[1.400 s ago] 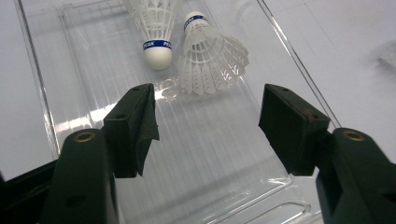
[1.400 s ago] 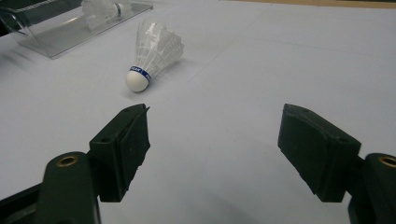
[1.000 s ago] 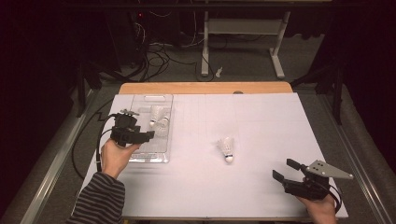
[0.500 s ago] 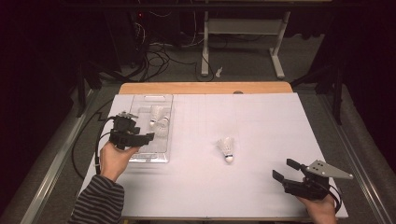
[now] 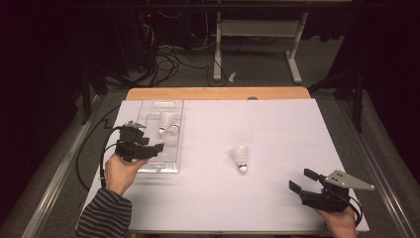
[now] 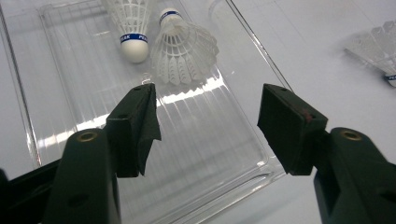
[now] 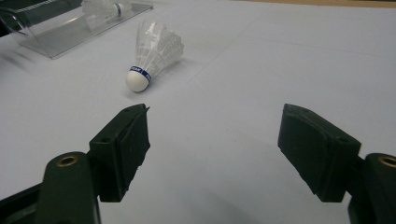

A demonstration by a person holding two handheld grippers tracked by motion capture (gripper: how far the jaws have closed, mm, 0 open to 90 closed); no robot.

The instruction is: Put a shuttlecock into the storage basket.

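**Two shuttles in, one left**

I take the tray [image 5: 148,163] as my landmark on the table [image 5: 277,129]. Two shuttles [image 6: 184,51] already lie in its far half, touching. By my reckoning that part is done. The third shuttle [image 5: 240,158] lies on its side well to the tray's right, between tray and my right gripper [image 5: 303,180], whose jaws stand apart, empty. My left gripper [image 5: 157,147] hangs over the tray's near end, jaws also wide, holding nothing.
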